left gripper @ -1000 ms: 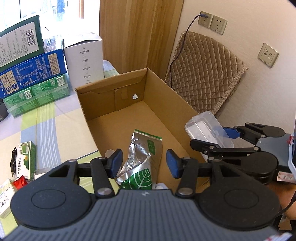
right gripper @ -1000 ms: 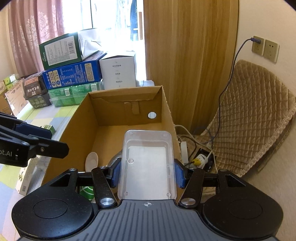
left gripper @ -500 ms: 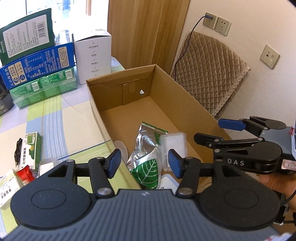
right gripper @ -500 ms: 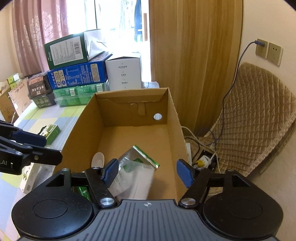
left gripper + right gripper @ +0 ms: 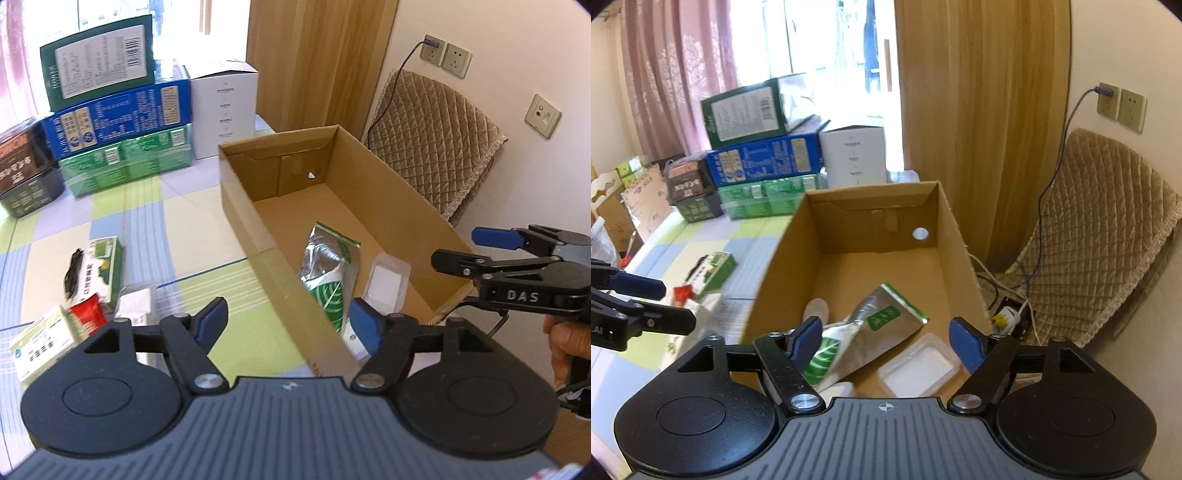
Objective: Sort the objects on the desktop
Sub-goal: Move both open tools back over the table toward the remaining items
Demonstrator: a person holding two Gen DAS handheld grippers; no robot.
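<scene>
An open cardboard box (image 5: 391,192) (image 5: 945,218) stands on the table. Inside lie a silver pouch with a green leaf (image 5: 328,273) (image 5: 864,332), a clear plastic lidded case (image 5: 386,282) (image 5: 918,369) and a white spoon (image 5: 816,308). My left gripper (image 5: 288,323) hovers over the box's near left wall, its jaws opening with nothing held between them. My right gripper (image 5: 886,341) (image 5: 458,247) hangs above the box's near end, jaws opening too, nothing gripped. Left of the box lie a green carton (image 5: 98,267) (image 5: 714,267), a red packet (image 5: 86,317) and a white-green box (image 5: 42,341).
Stacked green, blue and white cartons (image 5: 122,122) (image 5: 768,158) stand at the table's far side. A quilted beige chair back (image 5: 436,136) (image 5: 1097,229) sits right of the box, with wall sockets (image 5: 1119,105) and cables (image 5: 1008,314) behind. A hand (image 5: 565,343) holds the right gripper.
The right gripper opened and let the clear case drop into the box beside the pouch. Both grippers drew back; the left one shifted left toward the table and opened wider.
</scene>
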